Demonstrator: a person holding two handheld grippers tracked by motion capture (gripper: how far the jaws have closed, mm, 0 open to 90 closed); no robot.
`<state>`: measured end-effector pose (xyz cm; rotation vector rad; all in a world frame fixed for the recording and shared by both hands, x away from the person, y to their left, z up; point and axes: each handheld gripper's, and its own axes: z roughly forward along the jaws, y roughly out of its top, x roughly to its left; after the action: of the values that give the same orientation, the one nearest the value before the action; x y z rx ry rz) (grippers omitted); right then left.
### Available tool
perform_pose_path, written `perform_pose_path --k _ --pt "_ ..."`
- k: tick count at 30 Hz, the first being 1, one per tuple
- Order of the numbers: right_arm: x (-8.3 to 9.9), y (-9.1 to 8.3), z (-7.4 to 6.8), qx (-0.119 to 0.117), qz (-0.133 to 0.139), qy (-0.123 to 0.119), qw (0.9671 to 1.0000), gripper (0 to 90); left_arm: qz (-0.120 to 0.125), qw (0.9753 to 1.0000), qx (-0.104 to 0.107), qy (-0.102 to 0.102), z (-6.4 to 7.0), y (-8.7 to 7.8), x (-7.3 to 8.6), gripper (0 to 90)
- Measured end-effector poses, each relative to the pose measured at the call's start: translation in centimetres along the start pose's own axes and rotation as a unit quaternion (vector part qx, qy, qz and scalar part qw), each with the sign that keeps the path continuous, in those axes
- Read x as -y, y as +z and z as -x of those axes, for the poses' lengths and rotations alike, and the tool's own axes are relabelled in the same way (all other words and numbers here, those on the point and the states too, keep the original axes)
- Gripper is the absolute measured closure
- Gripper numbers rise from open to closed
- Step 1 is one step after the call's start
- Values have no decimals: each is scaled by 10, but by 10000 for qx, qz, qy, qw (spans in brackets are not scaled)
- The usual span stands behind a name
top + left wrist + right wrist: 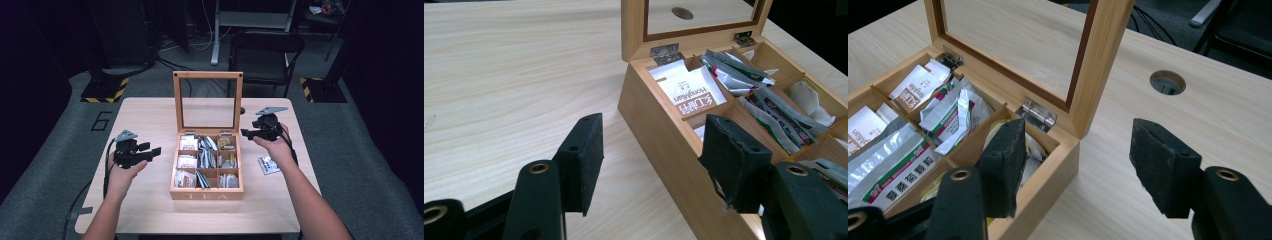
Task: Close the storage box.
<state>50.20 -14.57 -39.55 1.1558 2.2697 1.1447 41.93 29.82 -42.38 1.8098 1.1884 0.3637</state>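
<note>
Nearest to us, at the bottom of the high view, two forearms come in, each hand holding a black gripper. We see the left gripper [156,150] just beside the left wall of the tea box [206,193], its jaws spread apart and empty; in its own view the jaws straddle that wall, one over the bare table [499,75] and one over the compartments. The right gripper [243,133] hovers by the box's back right corner, jaws likewise parted with nothing between them, one over a compartment and one over the tabletop.

Between the two hands sits the box, pale wood with "TEA" lettered on its front face. Thin wooden dividers split it into nine square compartments, three by three. We count white paper sachets [687,90] with printed lettering down the left column, shiny foil packets [945,117] with red and green print standing on edge in the middle, and loose, yellowish tea bags [227,144] on the right.

On the table to the right of the box, well apart from it, lies a small foil packet [268,165].

Farther back, the lid [207,102] stands upright on two metal hinges [1037,114], a wooden frame around a clear pane. Behind it a round cable hole [1168,82] is cut in the smooth, light-grained table. Beyond the table stands a dark chair [266,52] on grey floor.
</note>
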Motion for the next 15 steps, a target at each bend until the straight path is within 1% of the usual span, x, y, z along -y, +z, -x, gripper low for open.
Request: perform_pose_path --k 3,5,6,7,8,9,10,12,13,15 --pt "-5 5 1 -32 21 69 10000 394 -16 10000 11 -16 0 0 0 419" --pt "-8 8 3 -60 49 50 10000 394 -13 10000 7 -20 0 0 0 419" --pt "-9 10 3 -74 38 90 9999 394 -18 10000 8 -24 0 0 0 419" --pt "-10 12 3 -79 50 62 9999 394 -25 10000 10 -24 0 0 0 419" --pt "-12 14 4 -83 28 86 9999 395 -24 10000 9 -32 0 1 0 419" --pt "-12 16 4 -86 64 112 9999 396 -29 10000 12 -31 0 1 0 419" --pt "-13 19 5 -94 64 168 9998 397 -31 10000 11 -24 0 1 0 419" --pt "-15 25 8 -68 32 127 9999 400 -9 10000 -3 -42 1 1 1 419" --pt "-16 27 9 -55 8 148 9999 401 -46 10000 19 -36 0 1 1 419" --pt "-17 33 11 -72 4 180 9998 405 -37 10000 15 -42 0 1 1 419"
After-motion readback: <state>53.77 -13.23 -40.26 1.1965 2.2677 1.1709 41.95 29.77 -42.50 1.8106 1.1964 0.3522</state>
